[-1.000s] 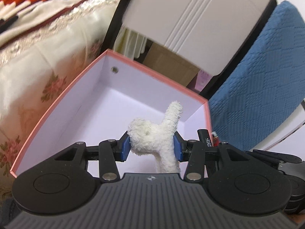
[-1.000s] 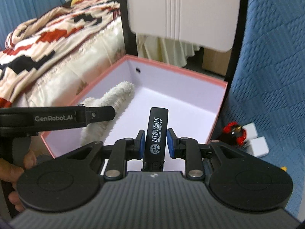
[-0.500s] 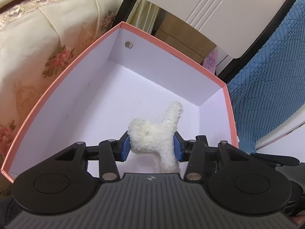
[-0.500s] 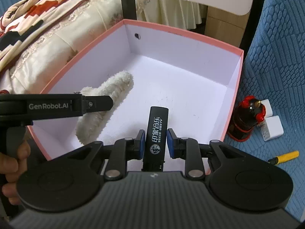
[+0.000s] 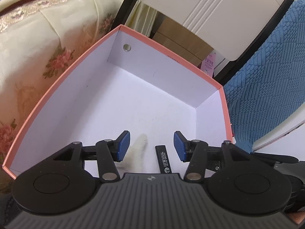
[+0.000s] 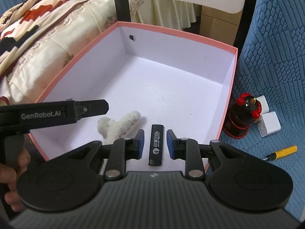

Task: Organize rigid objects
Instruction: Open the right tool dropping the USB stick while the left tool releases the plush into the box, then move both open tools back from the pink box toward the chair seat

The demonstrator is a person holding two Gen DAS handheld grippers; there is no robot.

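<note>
The right gripper [image 6: 154,143] hangs with its jaws parted, released. The black rectangular lighter with white print [image 6: 156,144] lies flat on the box floor in the gap between them, touching neither pad. Just left of those jaws rests the white fluffy plush toy [image 6: 119,125], beside the lighter but apart from it. The left gripper [image 5: 151,146] is likewise spread wide and grasps nothing; the plush shows blurred just below its gap.

Both items sit at the near end of the pink-rimmed white cardboard box [image 6: 171,36]. To finish this release well, each gripper should probably lift straight up, jaws kept wide, so no pad drags an item. Beyond the right wall wait a black-and-red bottle-shaped figure [image 6: 242,118], white plug adapters [image 6: 269,124] and a yellow-handled screwdriver [image 6: 282,152].
</note>
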